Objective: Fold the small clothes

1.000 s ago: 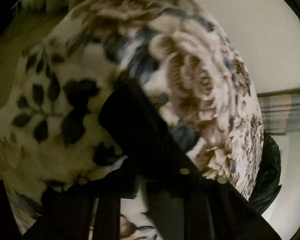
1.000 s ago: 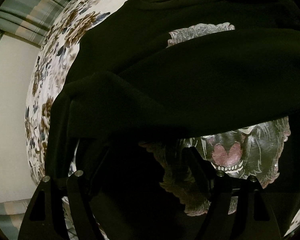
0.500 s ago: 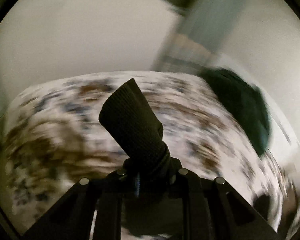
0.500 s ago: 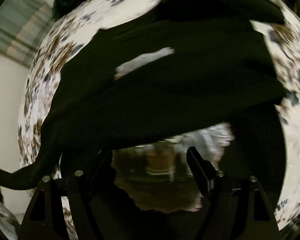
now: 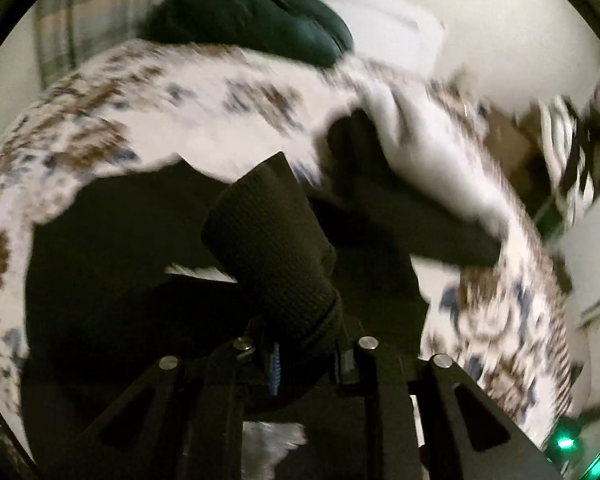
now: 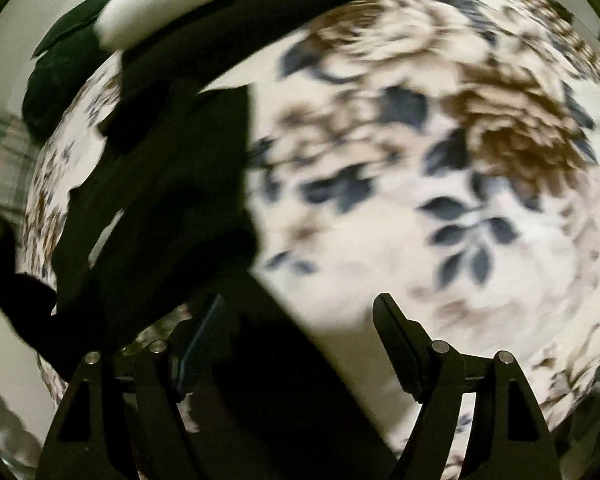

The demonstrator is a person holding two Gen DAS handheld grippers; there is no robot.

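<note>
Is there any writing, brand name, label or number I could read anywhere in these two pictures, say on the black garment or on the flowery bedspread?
None can be read.
Black garment: only a pale scrap of print shows, blurred, no letters.
Ribbed cuff in the left gripper: plain knit.
Floral bedspread: flowers and leaves only.
Right gripper: no markings visible.

A home bedroom: floral bedspread (image 6: pixel 440 160), dark pillow (image 5: pixel 255 16), striped curtain (image 5: pixel 83 16).
</note>
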